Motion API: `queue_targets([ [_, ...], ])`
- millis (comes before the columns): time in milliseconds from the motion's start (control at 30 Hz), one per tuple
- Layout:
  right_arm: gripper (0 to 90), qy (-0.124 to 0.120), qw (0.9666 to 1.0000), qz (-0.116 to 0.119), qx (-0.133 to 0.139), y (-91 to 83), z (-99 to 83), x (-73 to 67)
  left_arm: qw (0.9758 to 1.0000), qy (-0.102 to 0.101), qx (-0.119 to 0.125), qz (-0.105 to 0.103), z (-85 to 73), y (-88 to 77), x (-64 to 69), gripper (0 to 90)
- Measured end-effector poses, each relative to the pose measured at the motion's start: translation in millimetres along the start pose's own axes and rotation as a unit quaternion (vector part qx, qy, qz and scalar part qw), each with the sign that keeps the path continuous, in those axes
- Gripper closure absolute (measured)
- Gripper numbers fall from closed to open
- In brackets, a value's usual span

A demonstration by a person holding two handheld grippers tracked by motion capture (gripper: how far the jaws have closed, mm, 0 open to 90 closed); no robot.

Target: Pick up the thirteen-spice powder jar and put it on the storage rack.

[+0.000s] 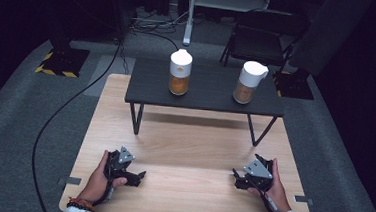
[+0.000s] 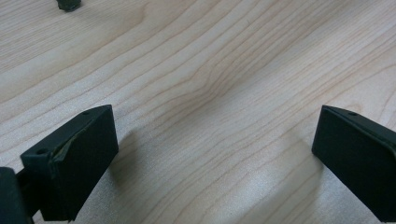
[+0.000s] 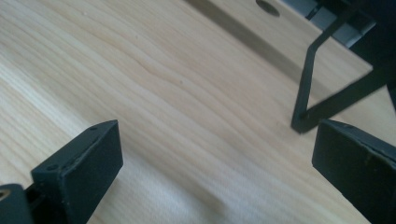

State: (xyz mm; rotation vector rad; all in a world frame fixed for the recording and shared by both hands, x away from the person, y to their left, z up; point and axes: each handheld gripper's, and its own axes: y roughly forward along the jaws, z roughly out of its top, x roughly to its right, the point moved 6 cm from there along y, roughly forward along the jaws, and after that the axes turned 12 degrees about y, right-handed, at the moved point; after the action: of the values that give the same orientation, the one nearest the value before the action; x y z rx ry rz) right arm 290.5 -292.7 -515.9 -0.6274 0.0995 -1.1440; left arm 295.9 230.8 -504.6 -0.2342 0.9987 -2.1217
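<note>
Two jars with white lids stand on a low black stand [image 1: 209, 98] at the far half of the wooden table [image 1: 189, 136]. The left jar [image 1: 180, 72] holds orange contents and the right jar [image 1: 249, 82] paler brown ones. My left gripper [image 1: 139, 177] rests near the front left of the table, held by a hand, well short of the jars. In the left gripper view the left gripper [image 2: 212, 156] is open over bare wood. My right gripper [image 1: 237, 178] lies near the front right. In the right gripper view the right gripper [image 3: 215, 165] is open, nothing between its jaws.
The stand's black metal legs [image 3: 306, 79] rise from the table ahead of the right gripper. A small dark foot [image 2: 69, 3] shows at the top of the left gripper view. Beyond the table are a folding chair [image 1: 261, 38], cables on grey floor and dark curtains.
</note>
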Motion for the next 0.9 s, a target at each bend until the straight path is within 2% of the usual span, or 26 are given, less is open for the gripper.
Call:
queue_targets([
  [400,1.6,0.041,0.9989,0.001,-0.022,-3.2,-8.3,12.8,1.0,-0.001,0.001,0.0,0.2,0.4,0.0,0.0],
  [500,1.6,0.043,0.9987,0.0,-0.028,-4.8,-9.3,15.2,1.0,-0.001,0.0,0.0,0.3,0.4,0.0,0.0],
  [633,1.4,0.058,0.9977,0.003,-0.035,-7.0,-10.4,19.5,1.0,-0.001,0.0,0.0,0.2,0.4,0.1,0.0],
  [800,1.4,0.084,0.9951,0.013,-0.05,-8.2,-10.2,27.5,1.0,0.0,0.0,0.0,0.2,0.4,0.0,0.0],
  [900,0.5,0.114,0.9907,0.031,-0.068,-6.4,-8.4,36.8,1.0,0.0,0.0,0.0,0.2,0.4,0.1,0.0],
])
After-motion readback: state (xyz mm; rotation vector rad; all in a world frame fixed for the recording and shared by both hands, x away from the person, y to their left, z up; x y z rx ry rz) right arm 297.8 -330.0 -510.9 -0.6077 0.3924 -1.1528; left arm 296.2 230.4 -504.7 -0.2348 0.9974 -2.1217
